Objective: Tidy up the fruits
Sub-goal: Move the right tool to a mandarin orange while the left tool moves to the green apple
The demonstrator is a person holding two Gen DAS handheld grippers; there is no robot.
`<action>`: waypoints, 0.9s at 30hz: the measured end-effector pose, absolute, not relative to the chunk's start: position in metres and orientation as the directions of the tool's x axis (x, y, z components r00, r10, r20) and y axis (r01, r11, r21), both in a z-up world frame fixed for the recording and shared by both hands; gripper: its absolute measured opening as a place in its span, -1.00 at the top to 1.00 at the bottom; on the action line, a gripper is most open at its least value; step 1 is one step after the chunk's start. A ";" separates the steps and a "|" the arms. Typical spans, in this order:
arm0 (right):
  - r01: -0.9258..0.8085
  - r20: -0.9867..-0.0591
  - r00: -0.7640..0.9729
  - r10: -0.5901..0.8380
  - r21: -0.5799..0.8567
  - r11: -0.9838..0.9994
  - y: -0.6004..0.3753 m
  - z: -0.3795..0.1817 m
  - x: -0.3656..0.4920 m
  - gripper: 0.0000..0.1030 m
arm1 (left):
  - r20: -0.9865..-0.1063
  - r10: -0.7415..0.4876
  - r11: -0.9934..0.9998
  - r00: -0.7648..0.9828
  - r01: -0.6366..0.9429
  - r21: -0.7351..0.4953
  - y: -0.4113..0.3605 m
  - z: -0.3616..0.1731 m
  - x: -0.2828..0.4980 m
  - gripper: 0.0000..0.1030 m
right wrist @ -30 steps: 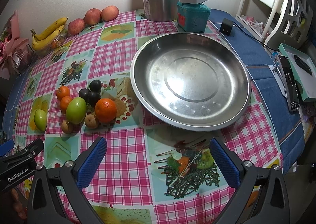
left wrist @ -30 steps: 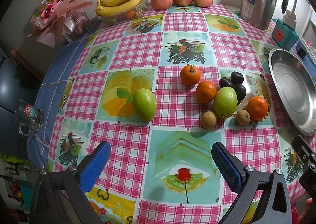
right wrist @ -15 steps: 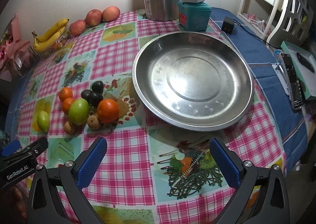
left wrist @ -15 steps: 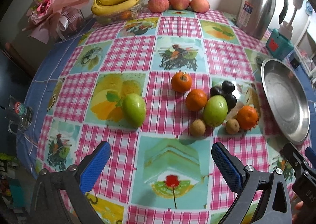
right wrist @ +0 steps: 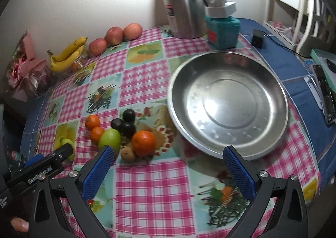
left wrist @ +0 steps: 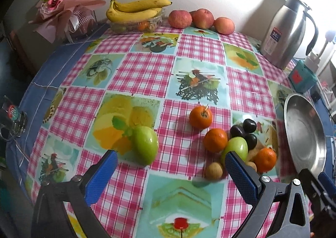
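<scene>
worktop [right wrist: 147, 185] checked cloth | steel pan [right wrist: 229, 101] empty, beside fruit cluster [right wrist: 117, 131] | lone green fruit [left wrist: 145, 145] near my left gripper [left wrist: 168, 177], wide open, holding nothing | right gripper [right wrist: 168, 173] same

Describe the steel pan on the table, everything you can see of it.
The pan is a wide, round, shallow dish of shiny bare metal with a raised rim and a flat circular centre that reflects the light. It holds nothing. It sits flat on the checked tablecloth, with the fruit cluster beside it; the nearest orange lies close to its rim without touching. A steel jug and a teal box stand behind it. Neither pair of tongs touches it.
</scene>
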State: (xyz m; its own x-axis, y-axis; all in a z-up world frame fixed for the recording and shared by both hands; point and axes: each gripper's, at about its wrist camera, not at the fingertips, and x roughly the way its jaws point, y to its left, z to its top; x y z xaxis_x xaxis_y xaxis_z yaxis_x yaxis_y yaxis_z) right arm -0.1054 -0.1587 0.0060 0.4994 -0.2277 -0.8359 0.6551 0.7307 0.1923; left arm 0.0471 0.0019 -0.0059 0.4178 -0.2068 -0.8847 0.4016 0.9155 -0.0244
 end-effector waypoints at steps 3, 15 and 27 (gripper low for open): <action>0.648 -0.840 0.492 -0.228 0.179 0.741 -0.156 0.005 -0.098 -1.00 | -0.878 -0.216 0.920 0.427 0.389 -0.037 0.003 -0.004 0.052 -1.00; 0.613 -0.832 0.507 -0.226 0.165 0.772 -0.154 0.000 -0.074 -1.00 | -0.871 -0.262 0.921 0.416 0.377 -0.096 0.011 0.004 0.073 -1.00; 0.566 -0.758 0.576 -0.307 0.099 0.818 -0.144 0.029 -0.065 -1.00 | -0.900 -0.225 0.938 0.373 0.332 -0.098 0.025 -0.012 0.085 -1.00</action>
